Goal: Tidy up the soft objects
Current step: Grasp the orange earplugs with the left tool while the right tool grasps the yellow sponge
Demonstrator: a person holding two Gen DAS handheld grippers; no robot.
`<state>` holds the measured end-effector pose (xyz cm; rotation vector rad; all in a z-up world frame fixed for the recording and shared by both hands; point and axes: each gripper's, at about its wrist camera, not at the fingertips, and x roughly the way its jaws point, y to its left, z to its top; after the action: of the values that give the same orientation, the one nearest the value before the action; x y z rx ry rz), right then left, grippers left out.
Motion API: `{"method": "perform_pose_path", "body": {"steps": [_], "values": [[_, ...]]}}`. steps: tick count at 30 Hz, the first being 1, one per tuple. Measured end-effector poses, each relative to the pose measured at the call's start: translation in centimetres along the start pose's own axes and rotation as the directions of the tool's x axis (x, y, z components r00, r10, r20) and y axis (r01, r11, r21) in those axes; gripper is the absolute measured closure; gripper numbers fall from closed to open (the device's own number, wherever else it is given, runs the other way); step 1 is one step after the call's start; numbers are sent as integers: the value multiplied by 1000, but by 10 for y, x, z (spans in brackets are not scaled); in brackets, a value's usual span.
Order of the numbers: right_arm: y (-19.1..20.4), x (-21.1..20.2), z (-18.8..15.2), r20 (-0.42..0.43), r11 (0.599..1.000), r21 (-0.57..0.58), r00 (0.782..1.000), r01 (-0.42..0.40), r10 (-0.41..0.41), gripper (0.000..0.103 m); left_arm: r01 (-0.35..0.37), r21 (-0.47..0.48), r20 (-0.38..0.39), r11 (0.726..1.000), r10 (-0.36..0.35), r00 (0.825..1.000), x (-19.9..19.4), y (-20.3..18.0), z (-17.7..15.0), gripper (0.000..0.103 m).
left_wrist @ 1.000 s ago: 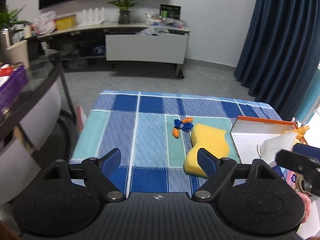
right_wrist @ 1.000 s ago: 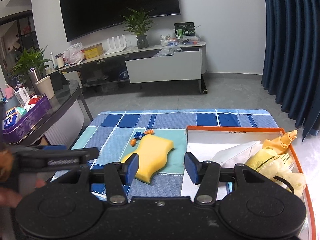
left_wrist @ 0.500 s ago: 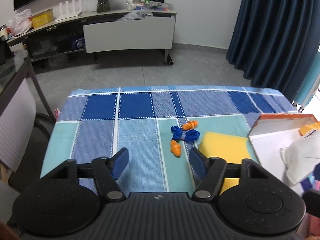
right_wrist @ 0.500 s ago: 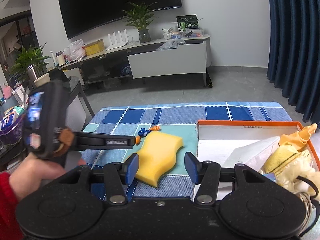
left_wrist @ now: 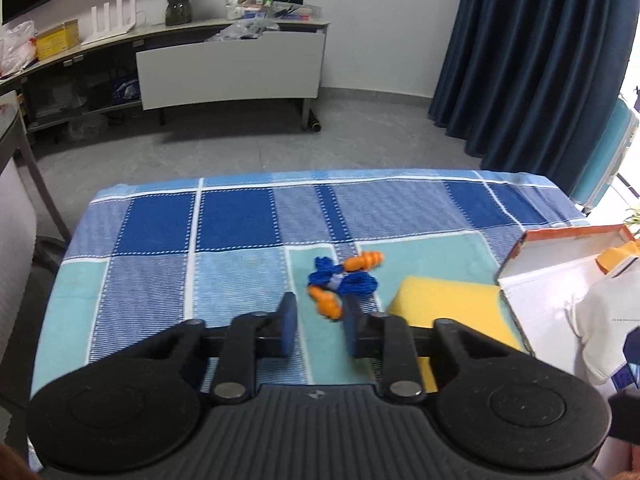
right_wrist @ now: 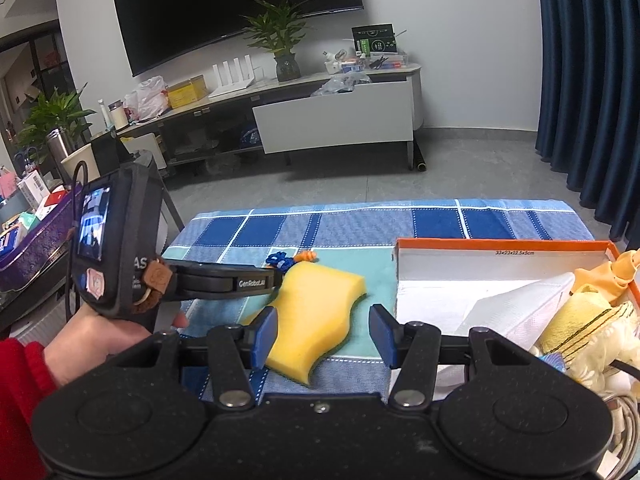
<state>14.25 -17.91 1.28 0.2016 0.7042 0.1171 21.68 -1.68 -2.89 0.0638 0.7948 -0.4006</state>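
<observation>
Left wrist view is showing the left gripper (left_wrist: 318,326), jaws just closing but not yet pinching, nearing orange earplugs on a tangled blue cord (left_wrist: 343,282) lying mid-frame beside a yellow sponge (left_wrist: 448,308).

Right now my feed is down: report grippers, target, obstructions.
Left gripper closing around corded earplugs, not yet gripping. Right gripper open over yellow sponge. Nothing in the way.
</observation>
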Motion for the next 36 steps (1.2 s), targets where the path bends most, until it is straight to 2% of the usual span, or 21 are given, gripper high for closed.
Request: {"method": "perform_pose_path", "body": {"steps": [4,7,10,12,13,14,18,22,26,28,33,36], "values": [[-3,-2,-1,2,1000,7,1000,6,-6,41,17,-23,7,1000,-17,1000,2,4,1,79],[-6,-3,-1,4,1000,16,1000,6,-6,41,36,-59,10,998,-35,999,6,2,4,68],[-6,-2,-1,2,1000,15,1000,7,-7,41,1,-21,16,1000,-1,1000,9,-6,5,69],[-6,-1,-1,0,1000,15,1000,7,-7,41,-32,34,20,999,32,999,9,-11,3,78],[-6,-1,-1,-2,1000,17,1000,9,-9,41,-47,49,23,998,46,999,9,-11,2,88],[-7,-1,-2,-2,1000,19,1000,8,-8,41,-54,46,25,997,53,998,8,-9,1,90],[-7,1,-2,-5,1000,26,1000,11,-11,41,-70,-11,32,998,70,997,0,5,-3,92],[-3,4,-3,-18,1000,25,1000,-2,2,41,-58,-61,82,996,63,995,-22,16,-4,92],[3,15,-1,-33,998,64,999,-26,28,25,-62,-77,134,995,71,988,-51,20,-6,92],[7,24,1,-45,993,117,998,-27,33,22,-55,-89,157,994,69,985,-65,22,-9,92],[17,57,11,-133,968,239,990,79,-48,20,-62,-102,198,993,82,977,-92,27,-16,92],[28,73,15,-145,960,245,984,137,-104,17,-69,-113,210,991,92,973,-98,30,-17,92]]}}
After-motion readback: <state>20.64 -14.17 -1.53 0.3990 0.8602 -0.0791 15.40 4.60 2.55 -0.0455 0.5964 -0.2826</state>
